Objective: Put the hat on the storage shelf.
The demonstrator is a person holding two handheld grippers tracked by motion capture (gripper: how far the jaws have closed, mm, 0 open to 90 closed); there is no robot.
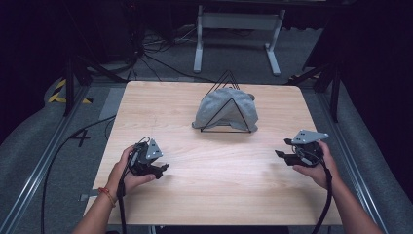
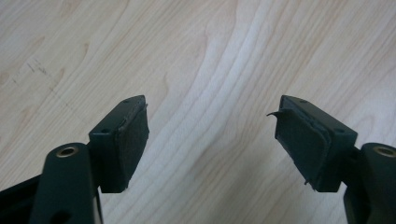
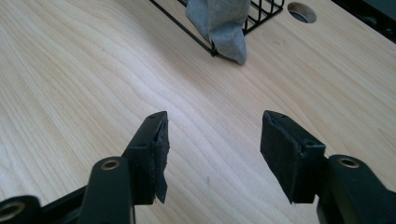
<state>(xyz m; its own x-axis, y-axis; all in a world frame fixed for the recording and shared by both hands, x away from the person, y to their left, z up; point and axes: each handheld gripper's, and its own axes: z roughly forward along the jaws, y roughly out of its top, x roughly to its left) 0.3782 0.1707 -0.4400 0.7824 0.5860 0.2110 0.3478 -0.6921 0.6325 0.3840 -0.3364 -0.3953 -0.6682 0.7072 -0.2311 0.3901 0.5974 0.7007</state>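
Wooden surface [image 1: 214, 180], light grain. Toward its far side a black wire rack [image 1: 227, 105] with a triangular outline stands upright; a grey cloth [image 1: 225, 109] is draped over it and hangs down both sides, one corner reaching the wood at the rack's base. In the right gripper view that corner [image 3: 231, 39] lies just outside the wire frame, beside a round hole [image 3: 301, 12] in the board.

Left gripper [image 1: 159, 169] held low over the near left part, jaws apart, bare wood between them. Right gripper [image 1: 284, 157] near the right edge, jaws likewise apart, nothing between. Both sit well apart from the cloth and rack, one on either side.
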